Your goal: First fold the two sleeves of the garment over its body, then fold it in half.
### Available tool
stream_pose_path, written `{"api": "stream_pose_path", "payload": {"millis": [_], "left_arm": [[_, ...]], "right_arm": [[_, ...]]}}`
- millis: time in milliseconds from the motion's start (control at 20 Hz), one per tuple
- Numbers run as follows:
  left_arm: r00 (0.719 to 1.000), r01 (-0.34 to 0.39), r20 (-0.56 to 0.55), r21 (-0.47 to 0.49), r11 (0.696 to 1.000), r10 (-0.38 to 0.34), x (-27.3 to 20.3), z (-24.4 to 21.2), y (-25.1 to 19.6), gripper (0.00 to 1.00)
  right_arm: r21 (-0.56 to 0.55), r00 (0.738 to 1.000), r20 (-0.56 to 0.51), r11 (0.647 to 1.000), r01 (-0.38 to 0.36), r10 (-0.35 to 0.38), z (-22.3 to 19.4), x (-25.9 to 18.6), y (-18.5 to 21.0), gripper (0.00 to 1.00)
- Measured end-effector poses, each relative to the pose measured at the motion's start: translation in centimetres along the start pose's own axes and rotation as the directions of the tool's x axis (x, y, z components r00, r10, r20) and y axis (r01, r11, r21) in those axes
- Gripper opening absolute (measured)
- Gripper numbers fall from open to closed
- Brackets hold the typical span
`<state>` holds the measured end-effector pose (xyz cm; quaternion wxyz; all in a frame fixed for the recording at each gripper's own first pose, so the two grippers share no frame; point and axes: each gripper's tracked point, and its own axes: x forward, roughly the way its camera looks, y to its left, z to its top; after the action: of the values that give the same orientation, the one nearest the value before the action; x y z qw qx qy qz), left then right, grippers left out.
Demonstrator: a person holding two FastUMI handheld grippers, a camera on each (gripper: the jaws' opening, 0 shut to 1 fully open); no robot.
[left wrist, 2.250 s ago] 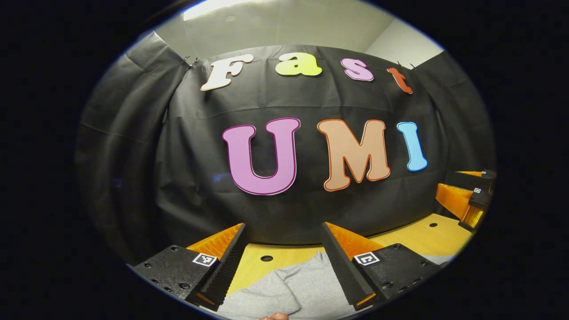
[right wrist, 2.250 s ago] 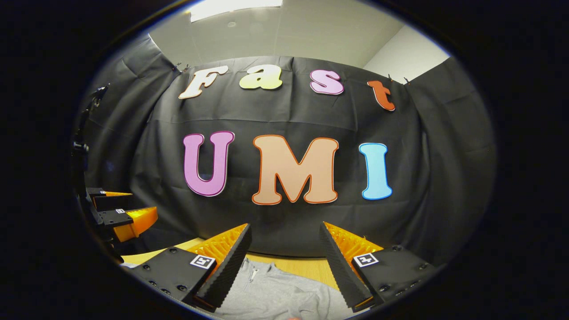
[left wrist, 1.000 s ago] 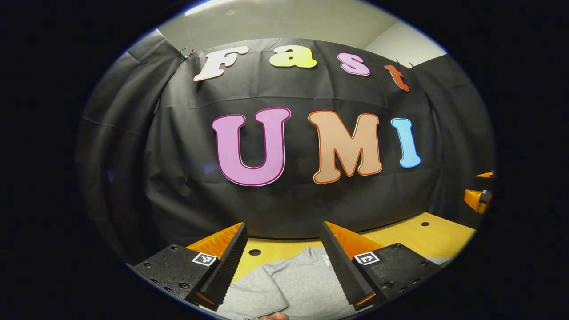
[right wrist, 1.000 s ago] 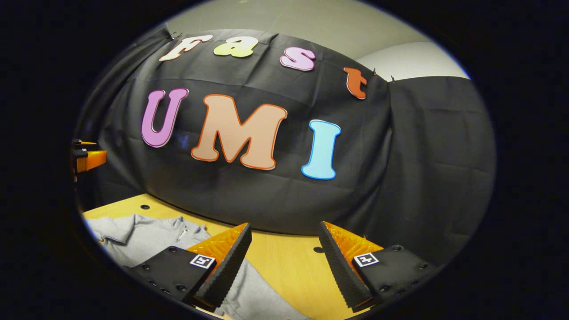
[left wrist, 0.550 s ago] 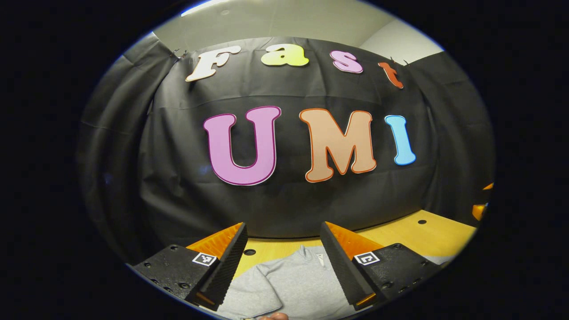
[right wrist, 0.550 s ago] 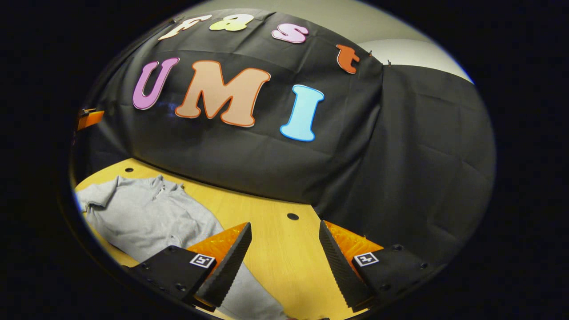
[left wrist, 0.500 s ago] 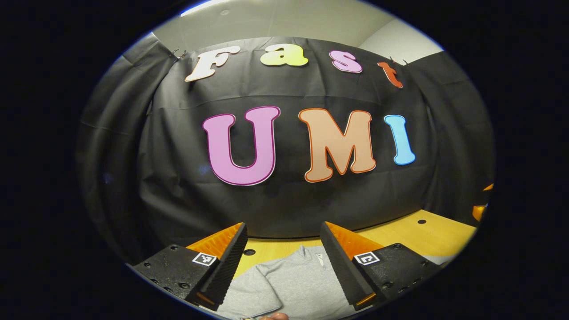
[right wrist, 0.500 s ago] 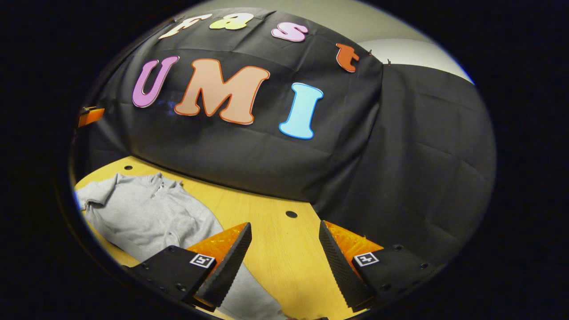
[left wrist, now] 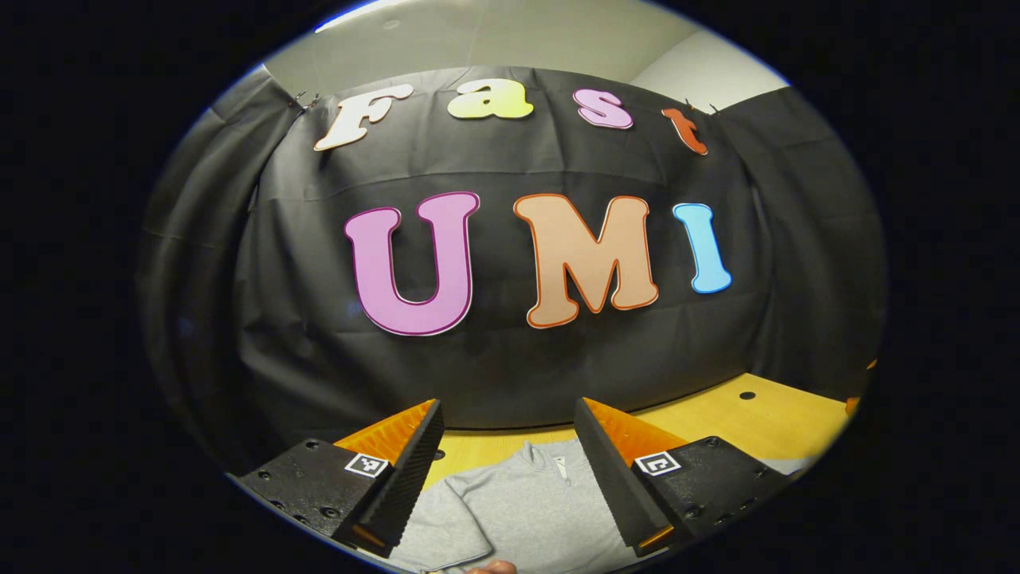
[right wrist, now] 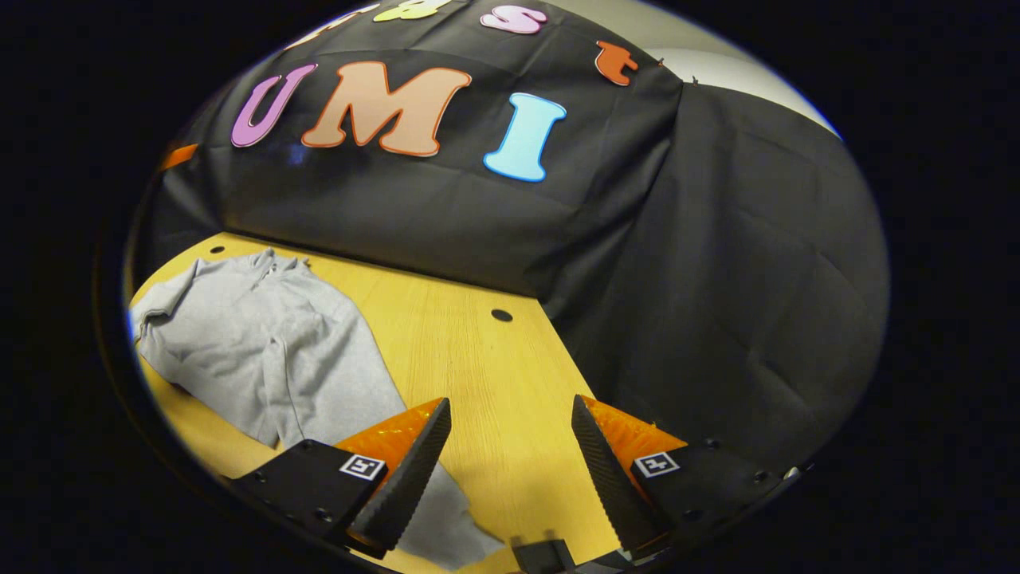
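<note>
A grey garment with a collar lies flat on the wooden table, at the left of the right gripper view. One long part of it runs toward me and passes under my right gripper's left finger. My right gripper is open above bare wood just right of that part, holding nothing. In the left gripper view the garment lies below and between the fingers, collar pointing away. My left gripper is open and holds nothing. A fold edge crosses the garment's left side there.
The black cloth wall stands close behind the table's far edge. Round holes dot the wooden table. A person's fingertip shows at the bottom of the left gripper view. A sliver of the left gripper shows at the far left.
My right gripper swung right and tilted down, so the garment slid to the left of its view and more table shows. The left gripper turned slightly and stayed open.
</note>
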<state>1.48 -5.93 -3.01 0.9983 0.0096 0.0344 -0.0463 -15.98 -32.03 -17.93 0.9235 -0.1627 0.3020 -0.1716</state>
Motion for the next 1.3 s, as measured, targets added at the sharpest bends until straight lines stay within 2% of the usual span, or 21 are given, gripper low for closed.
{"api": "stream_pose_path", "payload": {"millis": [150, 450, 900, 1050, 1150, 1200, 1300], "left_arm": [[1.0, 0.008, -0.012, 0.002, 1.0, -0.008, 0.0, -0.5, -0.4, 0.95], [1.0, 0.021, -0.018, 0.027, 0.999, -0.021, 0.0, -0.6, -1.1, 0.96], [1.0, -0.006, -0.027, 0.024, 1.0, 0.007, 0.0, -1.0, -0.5, 0.95], [1.0, -0.002, -0.03, 0.021, 1.0, 0.003, 0.0, -1.1, -0.6, 0.95], [1.0, 0.0, -0.029, 0.023, 1.0, 0.001, 0.0, -1.1, -0.7, 0.95], [1.0, 0.001, -0.029, 0.023, 1.0, 0.0, 0.1, -1.0, -0.7, 0.95], [0.999, 0.006, -0.032, 0.019, 1.0, -0.005, 0.2, -1.1, -0.8, 0.95]], "right_arm": [[0.023, 0.992, -0.12, 0.999, -0.024, 0.027, -4.6, -0.2, 0.1, 0.98], [0.075, 0.951, -0.292, 0.993, -0.087, 0.105, -11.2, -1.2, 1.9, 0.99], [0.133, 0.889, -0.417, 0.98, -0.145, 0.188, -16.0, -1.5, 4.2, 0.98], [0.165, 0.871, -0.446, 0.975, -0.147, 0.207, -17.2, -1.6, 5.0, 0.95], [0.184, 0.855, -0.47, 0.972, -0.149, 0.22, -18.1, -1.9, 5.6, 0.97], [0.198, 0.856, -0.465, 0.969, -0.147, 0.225, -18.0, -1.8, 5.7, 0.97], [0.221, 0.847, -0.478, 0.965, -0.138, 0.231, -18.2, -1.9, 5.8, 0.92]]}}
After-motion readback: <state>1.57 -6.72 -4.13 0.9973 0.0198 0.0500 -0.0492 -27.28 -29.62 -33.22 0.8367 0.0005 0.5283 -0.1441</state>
